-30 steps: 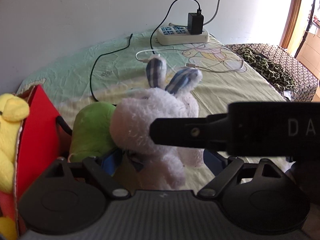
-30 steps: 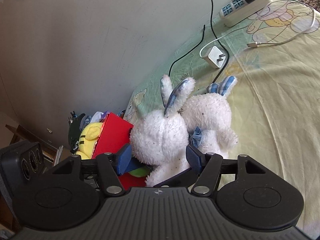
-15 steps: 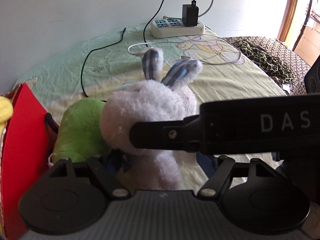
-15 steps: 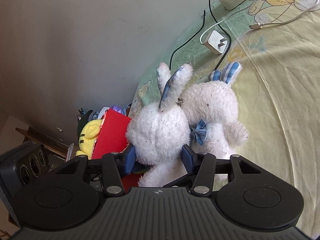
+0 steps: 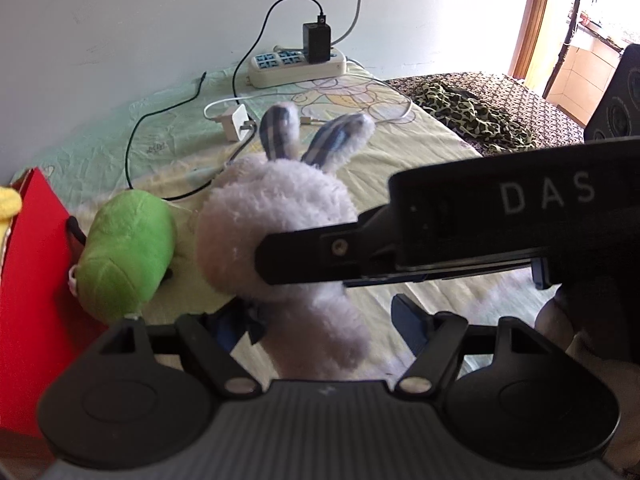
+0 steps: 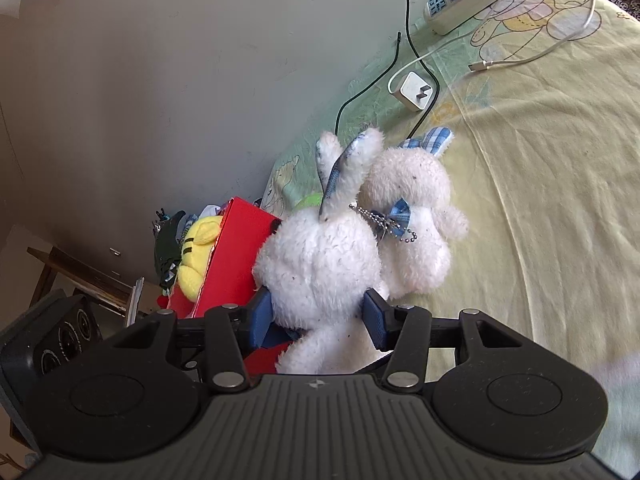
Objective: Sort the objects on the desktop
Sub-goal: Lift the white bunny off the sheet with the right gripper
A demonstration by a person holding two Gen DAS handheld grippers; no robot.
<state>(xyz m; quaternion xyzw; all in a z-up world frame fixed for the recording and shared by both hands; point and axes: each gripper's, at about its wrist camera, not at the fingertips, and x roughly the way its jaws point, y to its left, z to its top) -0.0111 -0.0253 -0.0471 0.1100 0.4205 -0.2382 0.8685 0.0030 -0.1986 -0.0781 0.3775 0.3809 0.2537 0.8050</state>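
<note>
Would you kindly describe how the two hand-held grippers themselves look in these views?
Both match: a black ribbed body with two round black discs, silver pivot screws and black linkage arms ending in blue finger pads. The left hand-held gripper sees the right hand-held gripper from the side as a black bar printed "DAS" in white letters. No cables or sleeves show.

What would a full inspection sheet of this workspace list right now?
Surface: pale green cartoon-print bedsheet, wrinkled.
Job's things: two white plush rabbits; nearer one gripped, second lying beside it; red cardboard box holding a yellow plush toy; green plush toy beside the box.
Clutter: leopard-print cloth.
Grippers: right hand-held gripper shut on the nearer rabbit; left hand-held gripper open around it.
Cables: white power strip, black cable, white charger with cord.
Surroundings: grey wall, doorway.
</note>
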